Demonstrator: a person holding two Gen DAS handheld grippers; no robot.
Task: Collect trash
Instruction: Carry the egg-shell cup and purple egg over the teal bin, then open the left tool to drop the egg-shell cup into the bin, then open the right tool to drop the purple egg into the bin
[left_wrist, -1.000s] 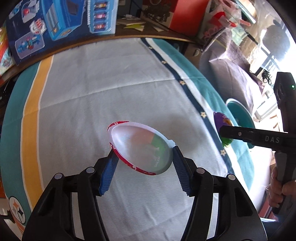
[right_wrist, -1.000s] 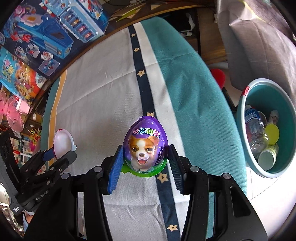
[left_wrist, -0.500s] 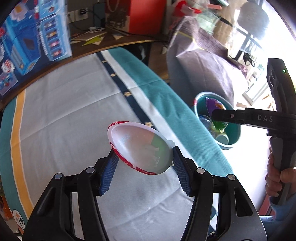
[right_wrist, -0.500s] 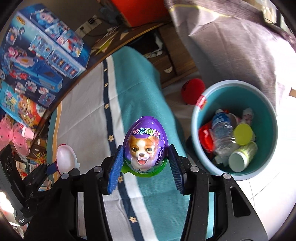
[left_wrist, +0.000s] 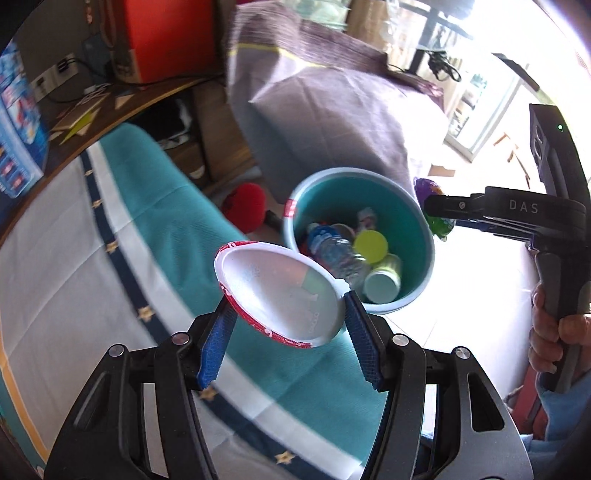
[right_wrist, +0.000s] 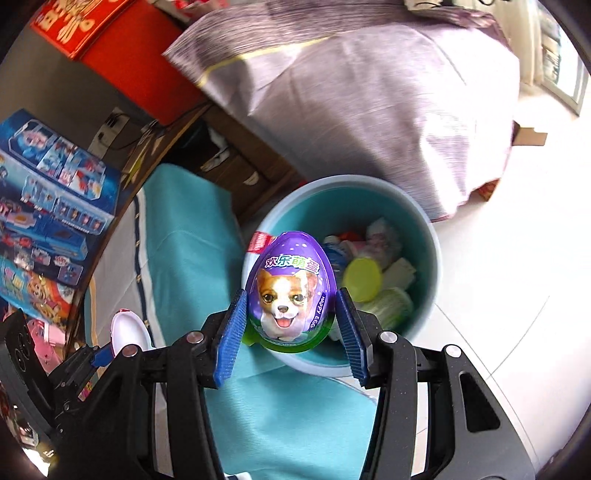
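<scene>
- Trash sat piled in the teal bin (right_wrist: 424, 236) on the pale floor, just beside the edge of the teal-striped cloth (left_wrist: 177, 206): a clear bottle (left_wrist: 332, 251), a yellow lid (right_wrist: 362, 278) and a pale can (left_wrist: 384, 280) among crumpled scraps.
- Two pieces were in hand and off the cloth, so the step looked like the carry to the bin, close to the drop.
- Left gripper (left_wrist: 288, 317) had its blue pads pressed on both ends of a white half-shell with a red rim (left_wrist: 280, 291), hollow side facing the camera; in its own view it hung over the cloth edge, short of the bin's near rim.
- Right gripper (right_wrist: 290, 317) was clamped on a purple egg package printed with a puppy (right_wrist: 290, 291), held upright and, in its view, over the bin's near rim.
- Judged from this, the next move called for bringing each piece fully over the bin's mouth, then spreading the fingers to let it fall.
</scene>
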